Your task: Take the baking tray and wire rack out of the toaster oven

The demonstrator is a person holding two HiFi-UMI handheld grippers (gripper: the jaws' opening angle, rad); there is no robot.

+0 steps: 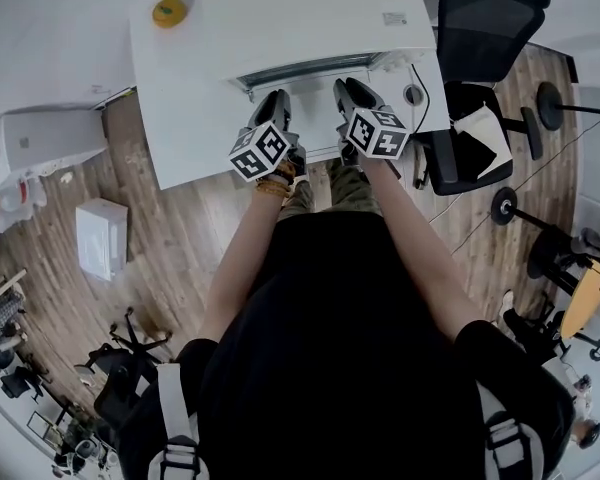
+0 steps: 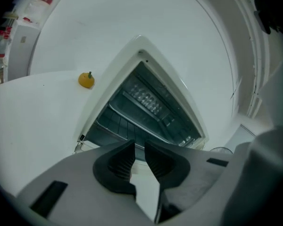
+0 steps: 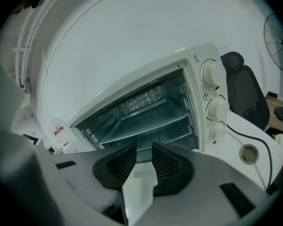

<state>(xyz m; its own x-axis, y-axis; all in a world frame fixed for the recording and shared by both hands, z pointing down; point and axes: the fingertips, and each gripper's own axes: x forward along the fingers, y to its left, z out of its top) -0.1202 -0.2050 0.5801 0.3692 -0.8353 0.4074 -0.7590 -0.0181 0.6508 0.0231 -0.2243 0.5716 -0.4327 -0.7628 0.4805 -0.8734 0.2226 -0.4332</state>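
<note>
Approach step: the tray (image 3: 150, 120) and rack (image 3: 170, 136) are still inside the open oven (image 3: 200, 95), at 12 o'clock from both grippers. The left gripper (image 2: 139, 144) is all but closed and empty. The right gripper (image 3: 144, 148) is slightly apart and empty. The next move likely calls for wider jaws pinching the tray's front lip.
</note>
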